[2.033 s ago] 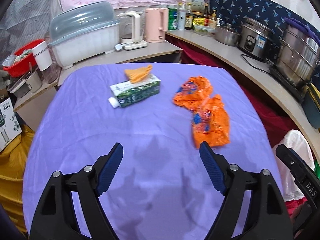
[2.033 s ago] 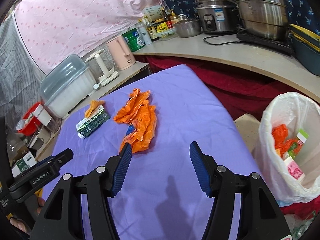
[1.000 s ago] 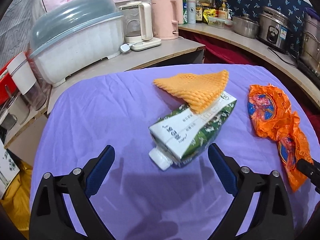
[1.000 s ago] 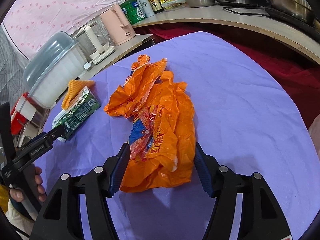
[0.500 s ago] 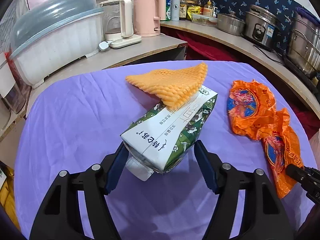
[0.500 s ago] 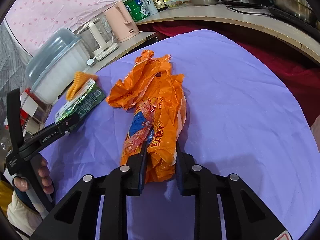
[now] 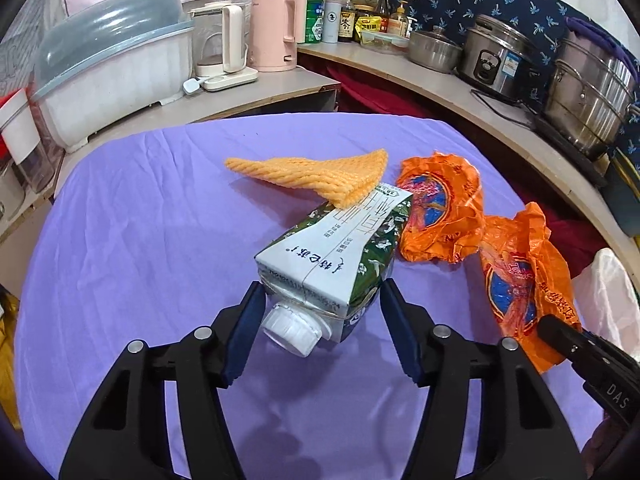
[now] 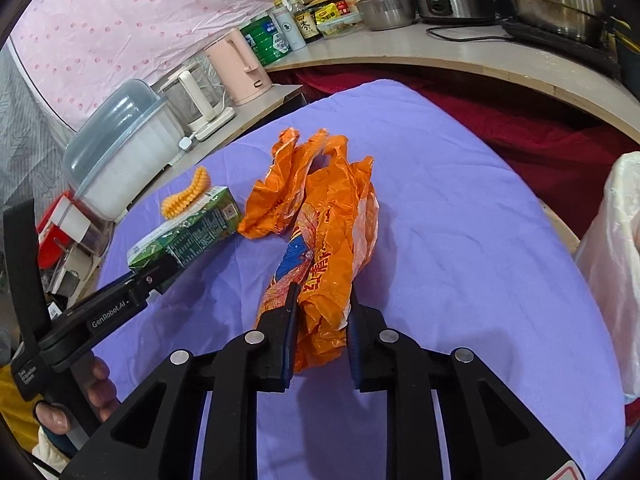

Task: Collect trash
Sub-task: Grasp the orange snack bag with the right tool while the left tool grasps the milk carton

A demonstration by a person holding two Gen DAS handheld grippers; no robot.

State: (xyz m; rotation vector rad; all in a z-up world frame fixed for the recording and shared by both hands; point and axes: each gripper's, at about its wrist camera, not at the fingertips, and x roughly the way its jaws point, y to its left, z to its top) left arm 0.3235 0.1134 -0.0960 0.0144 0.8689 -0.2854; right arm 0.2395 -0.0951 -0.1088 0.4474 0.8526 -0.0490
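A green and white drink carton point(image 7: 340, 256) with a white cap lies on the purple tablecloth point(image 7: 140, 248). An orange foam net point(image 7: 320, 174) rests on its far end. My left gripper point(image 7: 322, 328) is shut on the carton's cap end; the carton also shows in the right wrist view point(image 8: 188, 234). My right gripper point(image 8: 320, 312) is shut on the near end of a crumpled orange plastic bag point(image 8: 324, 224), which stretches away across the cloth. The bag also shows in the left wrist view point(image 7: 472, 224), beside the carton.
A white trash bag point(image 8: 616, 264) hangs at the table's right edge. Behind the table a counter holds a covered dish rack point(image 7: 108, 64), a glass kettle point(image 7: 220, 44), a pink kettle point(image 7: 276, 32), bottles, a rice cooker point(image 7: 496, 60) and steel pots point(image 7: 588, 92).
My left gripper moved onto the carton and closed on its cap end. My right gripper closed on the orange bag's near end and pulled it slightly.
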